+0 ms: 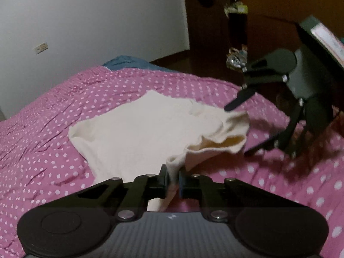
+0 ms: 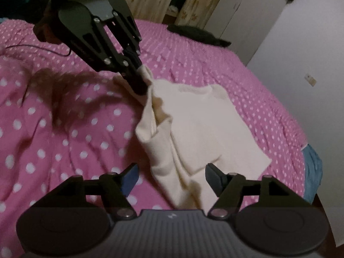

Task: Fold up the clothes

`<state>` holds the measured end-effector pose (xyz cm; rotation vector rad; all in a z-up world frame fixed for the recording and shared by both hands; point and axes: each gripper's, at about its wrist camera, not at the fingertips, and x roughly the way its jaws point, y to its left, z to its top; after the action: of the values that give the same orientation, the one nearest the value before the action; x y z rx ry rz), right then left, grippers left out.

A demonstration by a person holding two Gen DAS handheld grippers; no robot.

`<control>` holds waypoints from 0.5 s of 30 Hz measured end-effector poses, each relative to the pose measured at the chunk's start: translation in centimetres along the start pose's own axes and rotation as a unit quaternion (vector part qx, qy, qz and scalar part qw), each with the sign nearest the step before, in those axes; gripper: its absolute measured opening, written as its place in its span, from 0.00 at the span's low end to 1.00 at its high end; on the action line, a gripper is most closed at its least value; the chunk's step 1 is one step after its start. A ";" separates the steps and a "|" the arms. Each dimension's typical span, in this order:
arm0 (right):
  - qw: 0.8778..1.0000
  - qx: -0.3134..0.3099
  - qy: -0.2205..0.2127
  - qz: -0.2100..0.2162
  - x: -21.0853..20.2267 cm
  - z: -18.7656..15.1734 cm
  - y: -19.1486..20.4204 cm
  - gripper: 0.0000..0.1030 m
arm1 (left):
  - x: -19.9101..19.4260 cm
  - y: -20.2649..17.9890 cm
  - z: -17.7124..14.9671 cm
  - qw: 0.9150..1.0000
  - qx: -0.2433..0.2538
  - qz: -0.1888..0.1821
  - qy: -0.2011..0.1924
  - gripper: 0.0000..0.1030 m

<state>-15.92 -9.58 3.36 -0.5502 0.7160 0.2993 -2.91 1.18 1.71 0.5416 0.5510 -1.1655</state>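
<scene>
A cream knitted garment (image 1: 137, 129) lies spread on the pink bedspread with white polka dots (image 1: 43, 142), its near edge lifted; the left gripper (image 1: 173, 178), at six o'clock in its own view, is clenched on a bunched corner of that cloth; the right gripper (image 2: 171, 177) is released, fingers wide apart astride the garment's near edge; a blue cloth (image 1: 129, 62) lies at twelve o'clock beyond the bedspread.

Dim indoor light, motion blur, dark fisheye-warped corners.
</scene>
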 end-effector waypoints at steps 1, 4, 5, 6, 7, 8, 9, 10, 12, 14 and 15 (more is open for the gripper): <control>1.000 0.005 -0.006 -0.002 0.2 0.2 -0.2 0.67 | 0.0 0.3 0.2 1.000 -0.005 -0.001 -0.003 0.09; 1.000 0.019 -0.021 0.003 0.7 0.6 -1.0 0.57 | 0.2 0.9 0.8 1.000 -0.013 -0.003 -0.005 0.09; 0.999 0.023 -0.025 0.007 0.9 0.8 -1.2 0.54 | 0.2 1.0 0.8 1.000 -0.016 -0.005 -0.006 0.09; 0.999 0.031 -0.022 0.017 1.1 0.9 -1.4 0.46 | 0.2 1.2 0.8 1.000 -0.018 -0.007 -0.007 0.09; 0.999 0.039 -0.018 0.027 1.4 0.9 -1.6 0.37 | 0.3 1.3 0.8 1.000 -0.021 -0.008 -0.006 0.09; 0.998 0.047 -0.015 0.037 1.6 1.0 -1.8 0.31 | 0.3 1.4 0.7 1.000 -0.024 -0.010 -0.006 0.09; 0.997 0.059 -0.015 0.043 1.6 1.1 -2.2 0.19 | 0.3 1.4 0.6 1.000 -0.026 -0.010 -0.003 0.12; 0.996 0.071 -0.016 0.049 1.5 1.1 -2.5 0.15 | 0.3 1.4 0.4 1.000 -0.026 -0.011 -0.001 0.13; 0.994 0.095 -0.018 0.060 1.4 1.2 -3.3 0.13 | 0.2 1.3 -0.1 1.000 -0.024 -0.008 0.002 0.22; 0.990 0.118 -0.019 0.071 1.3 1.3 -4.0 0.12 | 0.2 1.0 -0.5 1.000 -0.017 0.001 0.006 0.26; 0.988 0.130 -0.020 0.076 1.2 1.3 -4.4 0.12 | 0.2 0.9 -0.8 1.000 -0.013 0.006 0.009 0.32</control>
<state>-12.41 -12.31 4.94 -0.2406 0.7463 0.3524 -2.06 1.84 1.13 0.5322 0.5769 -1.1416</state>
